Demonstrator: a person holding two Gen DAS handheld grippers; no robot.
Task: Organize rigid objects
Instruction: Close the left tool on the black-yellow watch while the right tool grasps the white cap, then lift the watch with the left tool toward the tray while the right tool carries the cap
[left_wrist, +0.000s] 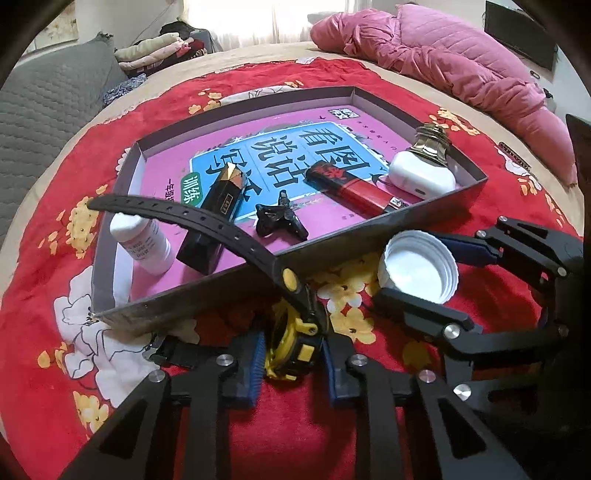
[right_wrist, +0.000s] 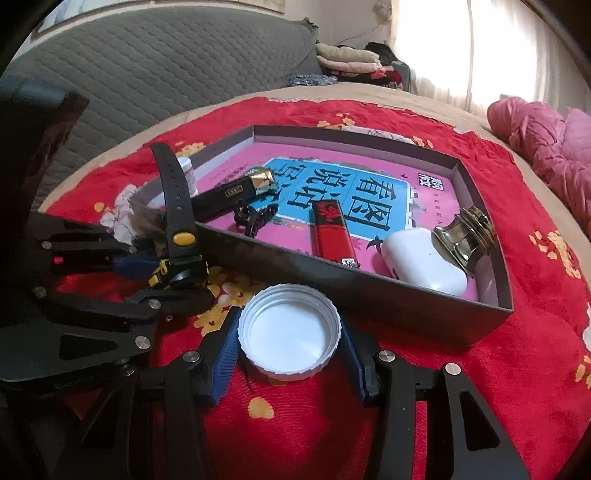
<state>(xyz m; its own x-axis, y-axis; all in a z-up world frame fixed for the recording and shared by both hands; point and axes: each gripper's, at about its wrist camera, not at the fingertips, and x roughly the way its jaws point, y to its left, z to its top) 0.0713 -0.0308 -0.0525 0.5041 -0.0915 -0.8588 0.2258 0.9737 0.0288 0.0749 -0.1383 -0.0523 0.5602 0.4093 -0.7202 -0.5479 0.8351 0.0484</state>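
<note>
— Red floral cloth (left_wrist: 480, 229) under everything. What sits around the grey box (right_wrist: 369, 291)?

— Inside the box: a pink and blue book (left_wrist: 295, 147) as lining; on it a white bottle (left_wrist: 144, 243) at the left corner, a black and gold tube (left_wrist: 218, 206), a black clip (left_wrist: 280, 221), a red lighter (left_wrist: 347, 188), a white earbud case (left_wrist: 421, 173) and a brass fitting (left_wrist: 432, 142) at the right end. Beyond the box, a pink jacket (left_wrist: 461, 62) and folded clothes (right_wrist: 347, 59).

— What blocks the way in?

— The box's near wall stands between both grippers and the interior.

— Left gripper (left_wrist: 291, 354)?

— Just outside the near wall, blue pads clamped on the yellow and black watch (left_wrist: 291, 343); its strap arches up over the wall into the box.

— Right gripper (right_wrist: 290, 354)?

— Also outside the near wall, to the watch's right. Jaws fairly wide, pads pressed to both sides of the white cap (right_wrist: 290, 326), open side up.
</note>
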